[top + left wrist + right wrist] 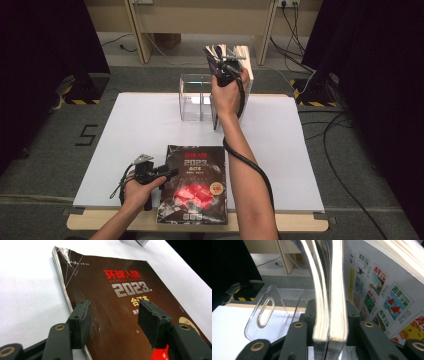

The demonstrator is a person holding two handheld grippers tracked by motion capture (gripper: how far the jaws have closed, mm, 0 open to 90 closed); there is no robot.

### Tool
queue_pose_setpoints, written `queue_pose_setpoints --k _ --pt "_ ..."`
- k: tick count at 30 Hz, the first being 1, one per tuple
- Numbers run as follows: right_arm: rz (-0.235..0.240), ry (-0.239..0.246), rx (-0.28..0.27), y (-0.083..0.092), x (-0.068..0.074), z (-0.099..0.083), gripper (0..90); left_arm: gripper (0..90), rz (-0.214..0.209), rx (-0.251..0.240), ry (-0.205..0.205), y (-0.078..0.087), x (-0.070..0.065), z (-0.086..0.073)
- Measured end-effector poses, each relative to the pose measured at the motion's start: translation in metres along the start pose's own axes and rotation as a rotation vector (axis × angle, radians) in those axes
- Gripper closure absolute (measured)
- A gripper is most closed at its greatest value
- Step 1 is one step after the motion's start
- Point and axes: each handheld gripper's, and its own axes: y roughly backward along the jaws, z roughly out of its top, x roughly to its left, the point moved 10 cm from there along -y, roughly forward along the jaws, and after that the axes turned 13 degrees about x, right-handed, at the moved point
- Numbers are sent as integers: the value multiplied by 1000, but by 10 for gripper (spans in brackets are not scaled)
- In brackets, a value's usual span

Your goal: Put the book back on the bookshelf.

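Note:
A dark magazine (pixel 195 185) with red lettering and "2023" lies flat at the table's near edge. My left gripper (pixel 171 173) sits at its left side, jaws open and empty; in the left gripper view the pads (pixel 82 320) straddle the cover (pixel 120 297) near its spine edge. At the back, my right gripper (pixel 219 55) is raised beside a clear acrylic rack (pixel 192 97). In the right gripper view my right gripper (pixel 329 322) is shut on two upright magazines (pixel 329 302), a pad pressing each side. Another magazine (pixel 382 297) with small colourful covers leans at their right.
A white board (pixel 140 130) covers the wooden table (pixel 100 220). The rack's clear divider with an oval slot (pixel 265 312) stands left of the held magazines. Dark curtains flank both sides, and cables (pixel 345 150) trail on the floor at the right.

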Motion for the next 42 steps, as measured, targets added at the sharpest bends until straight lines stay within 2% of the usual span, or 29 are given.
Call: queue_pose_setpoints --k 3,7,11,16,20,23,27,28,42 --pt "-30 10 15 1 0 0 760 432 -1 0 0 0 0 0" --pt "-18 6 -8 0 -1 2 766 432 -3 1 -1 0 0 0" --pt "-15 -47 -59 0 -5 3 767 433 -5 1 -1 1 0 -1" --pt "-15 -83 -88 0 -9 2 766 434 -7 -6 0 1 1 0" --pt "-47 -51 -81 0 -7 -1 757 435 -5 -5 0 1 1 0" --pt "-51 -38 -74 1 -6 -2 717 435 -4 -7 1 1 1 0" --pt "-30 -32 -76 8 -6 -3 657 435 0 -6 1 1 2 0" --pt "-38 -26 -71 10 -6 -4 650 434 0 -6 0 1 1 0" --pt "11 -11 -72 32 -5 -17 609 433 4 -3 -6 1 -1 -2"
